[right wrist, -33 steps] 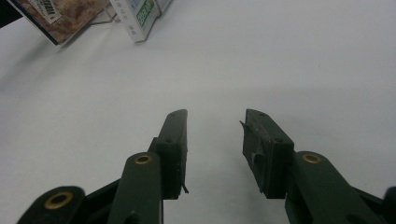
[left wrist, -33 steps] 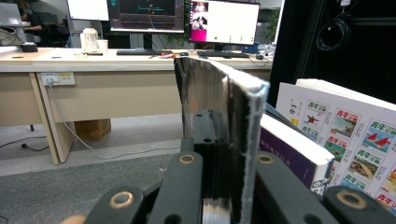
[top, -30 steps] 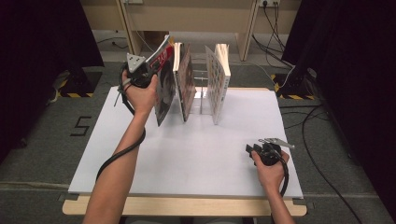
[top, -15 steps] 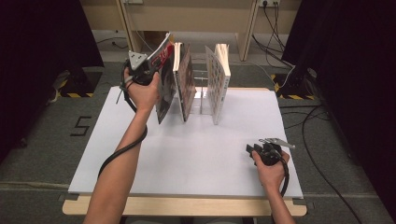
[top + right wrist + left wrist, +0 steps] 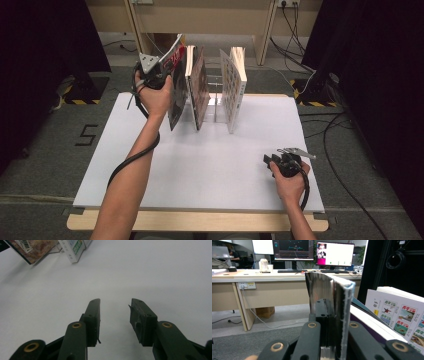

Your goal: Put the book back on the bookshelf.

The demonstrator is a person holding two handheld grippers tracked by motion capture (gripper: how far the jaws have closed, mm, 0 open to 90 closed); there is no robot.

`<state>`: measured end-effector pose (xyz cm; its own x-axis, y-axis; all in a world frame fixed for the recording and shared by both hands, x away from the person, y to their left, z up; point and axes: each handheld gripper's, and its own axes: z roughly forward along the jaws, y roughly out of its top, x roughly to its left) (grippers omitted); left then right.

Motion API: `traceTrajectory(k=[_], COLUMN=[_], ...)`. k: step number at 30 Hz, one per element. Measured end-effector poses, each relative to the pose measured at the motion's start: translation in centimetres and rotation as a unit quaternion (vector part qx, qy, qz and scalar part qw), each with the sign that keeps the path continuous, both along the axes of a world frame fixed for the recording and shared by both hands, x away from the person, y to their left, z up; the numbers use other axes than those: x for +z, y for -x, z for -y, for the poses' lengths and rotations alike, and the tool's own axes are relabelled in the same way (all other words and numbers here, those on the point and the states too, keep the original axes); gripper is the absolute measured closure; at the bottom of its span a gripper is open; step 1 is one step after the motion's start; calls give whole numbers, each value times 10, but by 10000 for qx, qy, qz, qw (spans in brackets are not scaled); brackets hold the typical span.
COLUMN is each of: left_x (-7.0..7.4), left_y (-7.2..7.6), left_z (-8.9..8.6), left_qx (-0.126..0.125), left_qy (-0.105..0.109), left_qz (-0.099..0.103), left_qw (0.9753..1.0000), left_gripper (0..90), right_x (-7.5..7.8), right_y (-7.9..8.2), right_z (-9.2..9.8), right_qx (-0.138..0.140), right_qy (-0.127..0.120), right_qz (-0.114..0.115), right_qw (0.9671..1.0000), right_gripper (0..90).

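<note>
Three magazines stand on edge at the back of the white table (image 5: 210,165). The leftmost, a dark glossy magazine (image 5: 176,85), leans to the left, and my left gripper (image 5: 159,76) is shut on its top edge. Seen from the left gripper view, that magazine (image 5: 329,302) rises between the black jaws. A second magazine (image 5: 199,87) stands beside it, and a white one with a grid of cover pictures (image 5: 233,85) stands further right. My right gripper (image 5: 272,161) rests low near the table's right front, open with nothing between its fingers (image 5: 93,320).
A clear wire rack (image 5: 216,100) holds the magazines upright. Behind the table are a wooden desk (image 5: 200,20) and cables (image 5: 295,25) on the floor. In the left gripper view, monitors (image 5: 312,251) sit on a far desk.
My left gripper and the magazine it holds have barely shifted. The right gripper has stayed put.
</note>
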<state>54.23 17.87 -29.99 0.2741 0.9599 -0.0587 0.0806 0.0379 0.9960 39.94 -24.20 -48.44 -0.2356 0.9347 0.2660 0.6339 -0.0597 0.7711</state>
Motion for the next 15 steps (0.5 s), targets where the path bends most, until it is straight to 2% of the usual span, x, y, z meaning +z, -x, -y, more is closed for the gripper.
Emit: traceTrajectory(k=[4, 15], left_x=[-1, -12], left_y=[-2, -8], left_z=[1, 3], left_qx=[75, 217], left_qy=[-37, -132], left_qz=[79, 130], left_qw=[9999, 9996], left_gripper=[864, 864], right_x=[0, -1], right_y=[0, -1], right_z=[0, 0], right_qx=[-1, 17], right_qy=[-22, -15], right_qz=[-13, -18], right_qw=[10000, 10000], right_gripper=[605, 605])
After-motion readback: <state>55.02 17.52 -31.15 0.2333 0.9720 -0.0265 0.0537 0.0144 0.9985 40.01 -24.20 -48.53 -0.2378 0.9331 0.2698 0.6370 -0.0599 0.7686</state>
